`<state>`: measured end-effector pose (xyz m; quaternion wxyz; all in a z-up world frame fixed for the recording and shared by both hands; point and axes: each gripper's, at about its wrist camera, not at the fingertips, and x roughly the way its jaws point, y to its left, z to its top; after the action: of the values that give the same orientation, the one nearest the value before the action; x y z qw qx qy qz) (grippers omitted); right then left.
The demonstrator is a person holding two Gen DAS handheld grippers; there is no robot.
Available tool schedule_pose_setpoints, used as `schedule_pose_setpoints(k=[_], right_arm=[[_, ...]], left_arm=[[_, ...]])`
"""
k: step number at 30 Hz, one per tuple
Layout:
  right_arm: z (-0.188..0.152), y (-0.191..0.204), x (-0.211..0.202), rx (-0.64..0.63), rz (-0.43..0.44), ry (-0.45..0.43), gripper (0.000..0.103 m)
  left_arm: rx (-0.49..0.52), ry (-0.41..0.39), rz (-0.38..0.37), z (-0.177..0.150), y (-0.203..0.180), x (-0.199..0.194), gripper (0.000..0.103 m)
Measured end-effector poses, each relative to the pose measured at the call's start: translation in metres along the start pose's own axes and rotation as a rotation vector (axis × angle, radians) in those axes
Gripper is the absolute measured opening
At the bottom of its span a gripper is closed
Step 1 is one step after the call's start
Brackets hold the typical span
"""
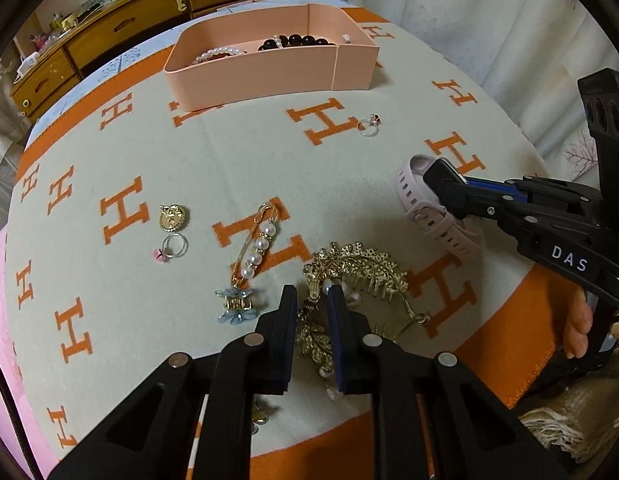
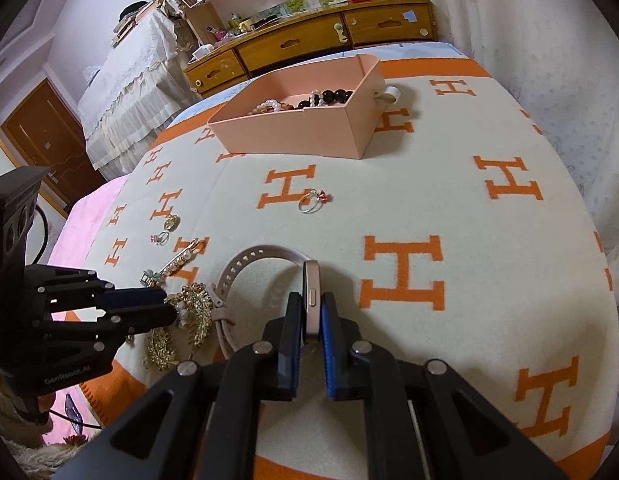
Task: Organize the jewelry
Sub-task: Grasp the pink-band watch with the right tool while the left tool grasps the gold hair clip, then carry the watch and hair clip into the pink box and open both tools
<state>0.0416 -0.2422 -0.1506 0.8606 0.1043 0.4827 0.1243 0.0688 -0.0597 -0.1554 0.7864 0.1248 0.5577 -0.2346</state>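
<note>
Step in hand: pick-up, both grippers engaged. Left gripper (image 1: 312, 294), lower centre of its view, is closed on the gold leaf-shaped hair comb with pearls (image 1: 359, 268) lying on the cream blanket with orange H pattern (image 1: 237, 152). Right gripper (image 2: 311, 308) clamps the case of the pale pink strap smartwatch (image 2: 312, 280), lower centre of its view. Next move probably calls for lifting both clear and carrying them to the box. The open pink cardboard box (image 1: 269, 76), upper centre, holds a white pearl bracelet (image 1: 213, 55) and dark bead bracelet (image 1: 297, 42).
</note>
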Motion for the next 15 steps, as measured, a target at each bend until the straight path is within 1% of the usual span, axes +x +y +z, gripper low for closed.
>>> schedule_pose_setpoints(k=[4,5,6,8,10,15], right_arm=[[0.000,-0.001,0.000,0.004,0.008,0.000,0.009],[0.000,-0.001,0.000,0.003,0.007,0.000,0.009],[0.000,-0.001,0.000,0.001,0.006,0.000,0.009],[0.000,-0.001,0.000,0.007,0.007,-0.001,0.009],[0.001,-0.001,-0.001,0.008,0.013,-0.008,0.009],[0.006,0.004,-0.013,0.007,0.032,-0.048,0.009]], left_arm=[[0.012,0.005,0.001,0.002,-0.001,0.003,0.013],[0.013,0.004,0.000,0.001,-0.001,0.003,0.010],[0.006,0.004,-0.009,0.001,0.000,0.003,0.008],[-0.027,0.000,-0.031,0.001,0.004,0.002,0.007],[-0.061,-0.019,-0.048,0.000,0.010,-0.003,0.007],[-0.099,-0.078,-0.048,0.001,0.019,-0.026,0.007]])
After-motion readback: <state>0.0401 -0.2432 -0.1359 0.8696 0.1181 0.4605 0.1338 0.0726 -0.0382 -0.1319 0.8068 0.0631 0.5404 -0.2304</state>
